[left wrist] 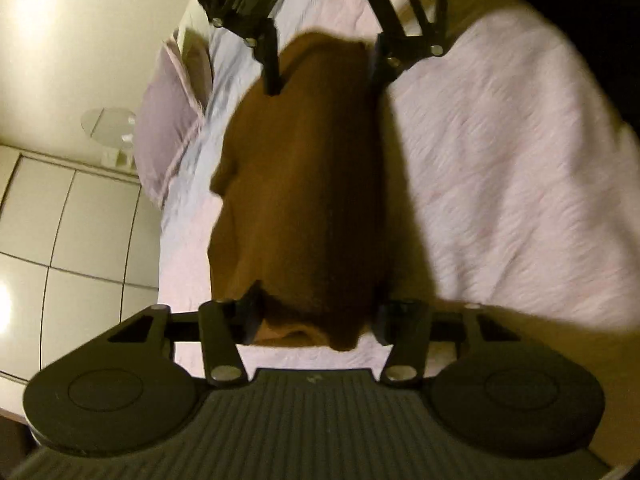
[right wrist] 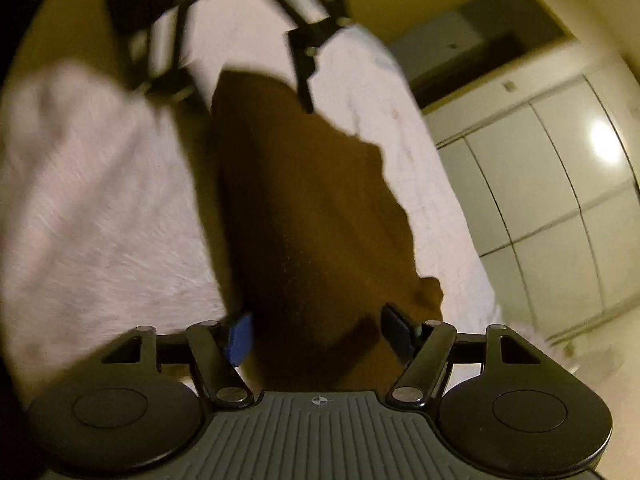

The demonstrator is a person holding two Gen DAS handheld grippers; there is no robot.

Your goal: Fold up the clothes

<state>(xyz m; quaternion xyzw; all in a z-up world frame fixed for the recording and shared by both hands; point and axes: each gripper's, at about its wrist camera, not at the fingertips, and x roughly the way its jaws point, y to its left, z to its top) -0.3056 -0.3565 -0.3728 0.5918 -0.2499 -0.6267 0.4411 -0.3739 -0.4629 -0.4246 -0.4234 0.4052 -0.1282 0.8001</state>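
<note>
On the bed, a brown garment lies stretched in a long band across the pale pink quilted bedspread, its far end toward the pillow side and its near end under the left gripper. Left gripper: jaws partly apart, straddling the near end of the cloth; the fingertips sit at the fabric's two edges, but blur prevents confirming that they press on it, so a hold cannot be established. Right gripper: jaws stand wide, one blue pad and one black pad either side of the opposite end of the garment, with visible gaps to the cloth, so nothing is gripped there. Each wrist view shows the other gripper at the far end of the band, facing it. Both views are smeared, most heavily in the right wrist view. Judged stage: the garment appears laid down in a narrow fold, with the ends being released or about to be retaken. Risks noted: if the jaws close while only grazing an edge, they may catch a single layer and pull the fold open; a pinch that takes the bedspread with the cloth would drag both; unequal lifting at the two ends would skew the band and crease it. The tiled floor lies close beside the bed on the left wrist view, so an edge drawn that way could slide off.
</note>
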